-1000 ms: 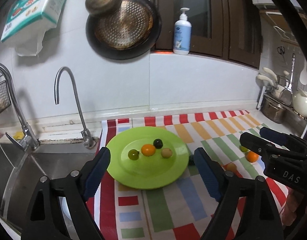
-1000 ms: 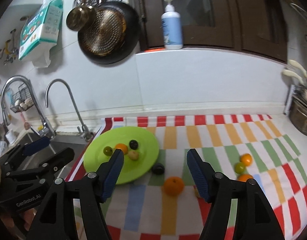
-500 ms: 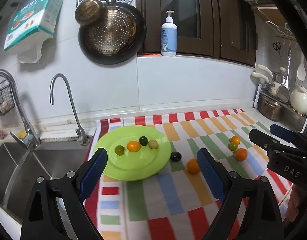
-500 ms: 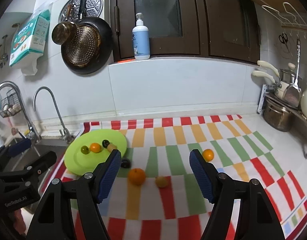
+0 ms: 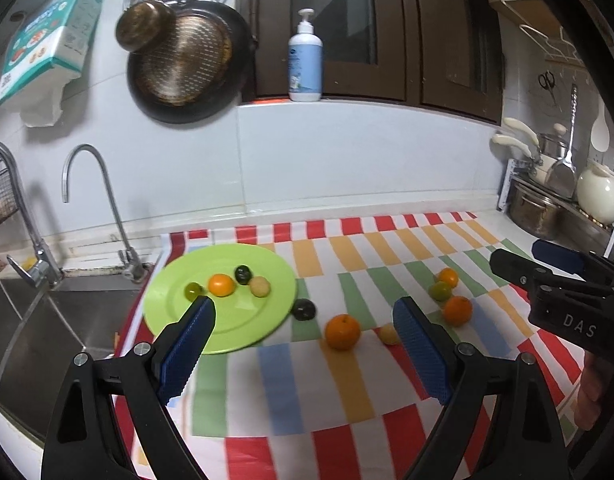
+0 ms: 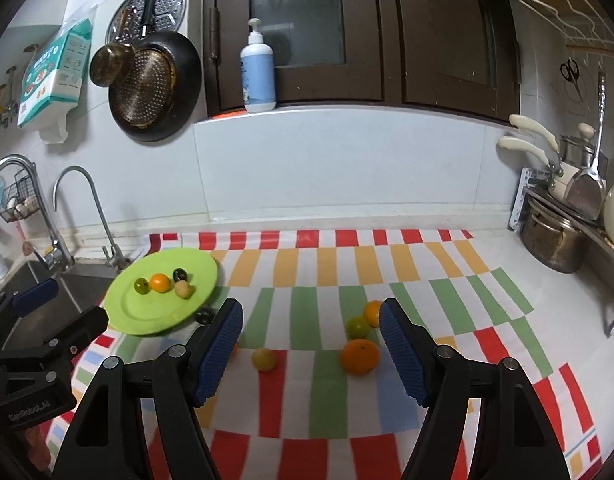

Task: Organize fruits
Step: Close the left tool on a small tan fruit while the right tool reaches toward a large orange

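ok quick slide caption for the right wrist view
Open right tool above a striped cloth with loose citrus; four fruits sit on the green plate.

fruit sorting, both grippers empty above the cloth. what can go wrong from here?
1. The green plate sits at the striped cloth's edge beside the sink; a nudge might tip it in.
2. The loose fruit is round: the big orange and yellowish fruit may roll away from closing fingers.
3. The green fruit touches a small orange; grabbing one likely knocks the other.
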Tool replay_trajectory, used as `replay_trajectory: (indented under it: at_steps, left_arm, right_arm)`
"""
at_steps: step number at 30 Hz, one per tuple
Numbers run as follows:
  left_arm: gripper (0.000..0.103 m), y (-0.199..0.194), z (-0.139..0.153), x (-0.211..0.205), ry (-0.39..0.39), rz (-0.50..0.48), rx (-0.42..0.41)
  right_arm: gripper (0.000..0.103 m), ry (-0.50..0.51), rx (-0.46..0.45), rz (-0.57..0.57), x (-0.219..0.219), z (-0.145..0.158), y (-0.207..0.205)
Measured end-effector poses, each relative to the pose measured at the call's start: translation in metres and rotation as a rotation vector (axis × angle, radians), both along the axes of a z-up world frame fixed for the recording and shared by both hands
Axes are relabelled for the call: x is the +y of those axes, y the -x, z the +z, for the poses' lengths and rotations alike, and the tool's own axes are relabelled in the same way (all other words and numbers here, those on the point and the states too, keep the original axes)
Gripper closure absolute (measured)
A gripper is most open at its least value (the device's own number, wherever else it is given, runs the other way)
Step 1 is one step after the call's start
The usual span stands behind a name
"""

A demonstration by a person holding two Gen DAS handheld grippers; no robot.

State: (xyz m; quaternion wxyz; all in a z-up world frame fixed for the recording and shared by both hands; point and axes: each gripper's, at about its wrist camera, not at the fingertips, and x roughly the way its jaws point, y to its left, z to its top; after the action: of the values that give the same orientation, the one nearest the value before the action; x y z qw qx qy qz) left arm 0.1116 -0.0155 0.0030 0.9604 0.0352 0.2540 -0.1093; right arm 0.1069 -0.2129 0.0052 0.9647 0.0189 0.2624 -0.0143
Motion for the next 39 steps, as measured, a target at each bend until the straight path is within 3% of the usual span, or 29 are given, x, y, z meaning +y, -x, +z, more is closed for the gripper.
replay_trajectory:
  at_steps: [12, 24, 39]
  left_arm:
    - [0.023, -0.014, -0.029, -0.042, -0.018, -0.067, 0.062]
    - [0.043, -0.039, -0.062, -0.078, -0.042, -0.159, 0.133]
    - [0.063, -0.070, -0.097, -0.100, -0.100, -0.214, 0.243]
  right_arm:
    - [0.032, -0.004, 0.072, 0.023, -0.032, -0.027, -0.014]
    - [0.032, 0.010, 0.159, 0.088, -0.046, -0.063, -0.036]
    - [0.045, -0.016, 0.256, 0.141, -0.054, -0.101, -0.065]
